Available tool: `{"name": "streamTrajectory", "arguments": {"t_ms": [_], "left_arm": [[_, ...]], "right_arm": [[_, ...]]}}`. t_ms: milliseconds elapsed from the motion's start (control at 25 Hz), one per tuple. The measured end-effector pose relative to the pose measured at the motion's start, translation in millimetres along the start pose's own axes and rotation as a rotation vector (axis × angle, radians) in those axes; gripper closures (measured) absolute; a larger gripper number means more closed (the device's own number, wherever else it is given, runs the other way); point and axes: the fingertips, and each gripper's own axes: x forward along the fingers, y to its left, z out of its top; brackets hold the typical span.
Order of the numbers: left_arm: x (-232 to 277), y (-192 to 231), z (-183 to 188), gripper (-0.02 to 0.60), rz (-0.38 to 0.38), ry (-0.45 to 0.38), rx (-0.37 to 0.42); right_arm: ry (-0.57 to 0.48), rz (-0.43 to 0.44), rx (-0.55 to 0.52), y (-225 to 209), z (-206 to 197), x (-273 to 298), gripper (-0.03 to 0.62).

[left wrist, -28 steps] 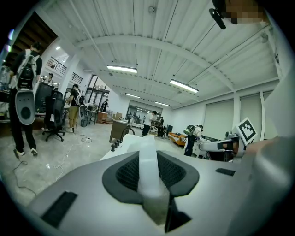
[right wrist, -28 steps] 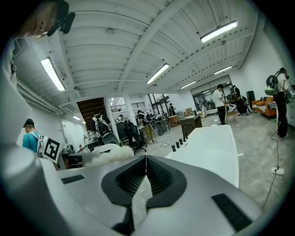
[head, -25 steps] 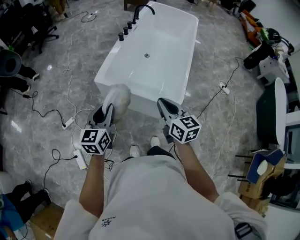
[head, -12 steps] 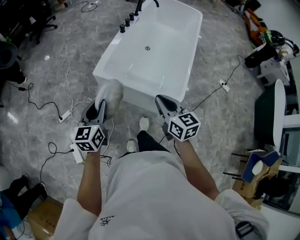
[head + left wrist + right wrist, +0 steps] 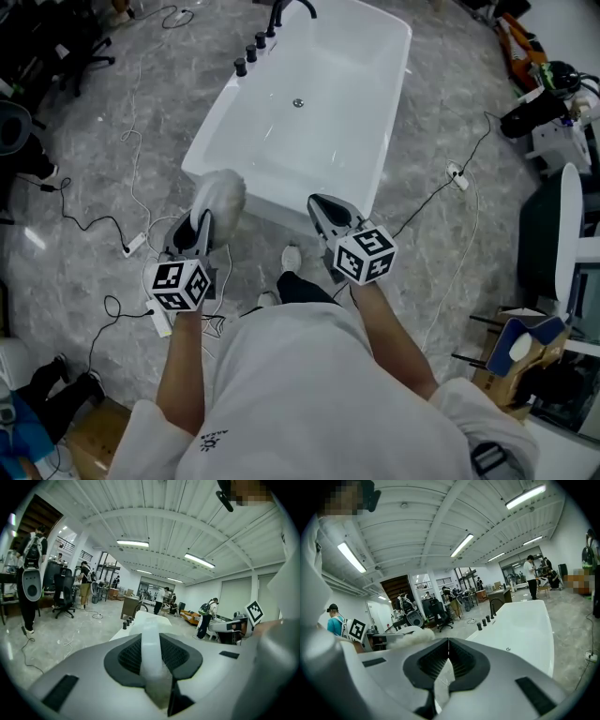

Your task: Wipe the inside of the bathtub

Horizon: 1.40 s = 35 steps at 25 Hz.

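Floor: grey marbled tile in a large workshop hall; loose black and white cables trail across it, with a power strip left of the person.
Bathtub: white, freestanding, set directly ahead of the person, its near end just beyond both grippers. Interior looks bare and clean; the drain sits mid-floor.
Fittings: black faucet and a row of black knobs on the far left rim.
Left gripper: closed tight on a fluffy white cloth; its own view shows a pale strip of the material pinched between the jaws. The cloth's bulk stands up past the tips.
Cloth position: in the head view it overlaps the tub's near left corner, outside the basin; contact with the rim cannot be confirmed.
Right gripper: jaws brought together with nothing between them, held level beside the left one, pointing at the tub's near end.
Person: stands at the tub's near end, white top, white shoes visible between the two arms.
Surroundings: other people, office chairs and equipment stand well apart from the tub.
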Motion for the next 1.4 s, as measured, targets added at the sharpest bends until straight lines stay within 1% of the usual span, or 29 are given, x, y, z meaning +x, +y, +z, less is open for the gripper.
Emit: {"name": "streamTrajectory", "arguments": {"t_ms": [280, 480, 600, 880, 1000, 1120, 1280, 1400], "left_arm": [[56.2, -4.6, 13.5, 0.482, 0.025, 0.038, 0.021], [88.9, -14.8, 22.7, 0.48, 0.038, 0.035, 0.018], [100.6, -15.7, 26.4, 0.48, 0.055, 0.037, 0.019], [102.1, 3.7, 21.9, 0.48, 0.09, 0.082, 0.016], [103.3, 9.7, 19.5, 0.48, 0.092, 0.093, 0.0], [108.0, 17.5, 15.9, 0.48, 0.086, 0.115, 0.001], [114.0, 38.0, 2.5, 0.48, 0.083, 0.168, 0.005], [123.3, 57.8, -9.2, 0.48, 0.078, 0.219, 0.019]], "right_arm": [[0.007, 0.029, 0.01, -51.8, 23.1, 24.1, 0.576], [0.031, 0.052, 0.034, -85.1, 26.9, 37.4, 0.576], [0.046, 0.069, 0.038, -97.6, 26.0, 44.9, 0.576], [0.057, 0.089, 0.058, -100.1, 21.7, 60.2, 0.576], [0.064, 0.088, 0.074, -100.7, 16.1, 63.8, 0.576], [0.075, 0.085, 0.099, -99.4, 8.9, 70.9, 0.576], [0.095, 0.078, 0.112, -92.3, -0.8, 85.3, 0.576], [0.129, 0.076, 0.11, -86.4, -11.8, 101.4, 0.576]]}}
